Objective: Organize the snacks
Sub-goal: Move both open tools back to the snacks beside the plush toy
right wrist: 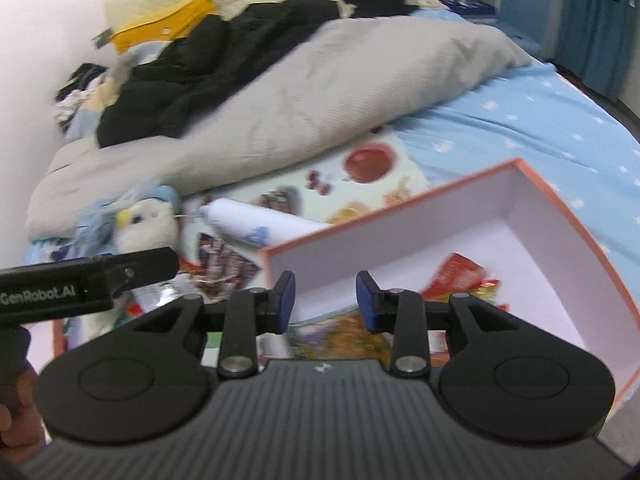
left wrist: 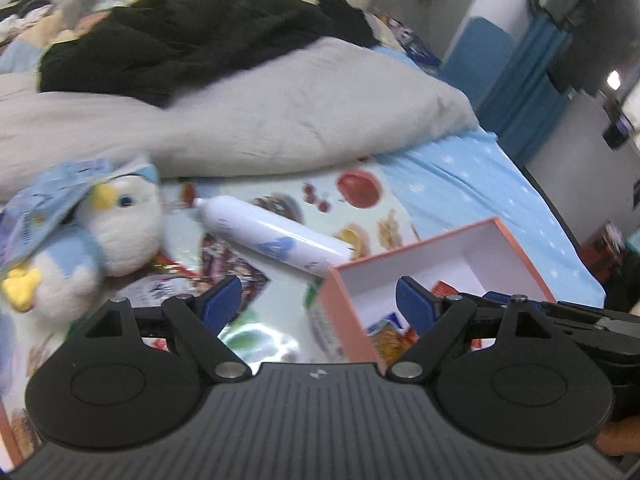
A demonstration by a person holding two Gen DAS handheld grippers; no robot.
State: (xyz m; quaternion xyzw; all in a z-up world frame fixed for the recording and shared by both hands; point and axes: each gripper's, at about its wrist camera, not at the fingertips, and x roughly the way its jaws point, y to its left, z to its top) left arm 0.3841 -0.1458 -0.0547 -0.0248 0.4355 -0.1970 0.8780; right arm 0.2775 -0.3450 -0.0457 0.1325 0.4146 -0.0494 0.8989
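A salmon-pink box (left wrist: pixel 440 240) (right wrist: pixel 400 208) with a white inside lies on a fruit-printed mat (left wrist: pixel 280 344) on the bed. Red and orange snack packets (left wrist: pixel 390 336) (right wrist: pixel 452 276) lie inside it. More shiny snack packets (left wrist: pixel 228 264) (right wrist: pixel 220 260) lie on the mat left of the box. My left gripper (left wrist: pixel 318 296) hovers above the box's near left corner, jaws wide open and empty. My right gripper (right wrist: pixel 326 300) hangs over the box's near wall, jaws partly apart with nothing between them.
A white bottle (left wrist: pixel 272 236) (right wrist: pixel 256 224) lies on its side behind the box. A penguin plush (left wrist: pixel 120 224) (right wrist: pixel 148 224) sits at the left. A grey blanket (left wrist: pixel 280 112) with black clothing (left wrist: pixel 192 36) fills the back. Blue sheet (left wrist: pixel 480 184) stretches to the right.
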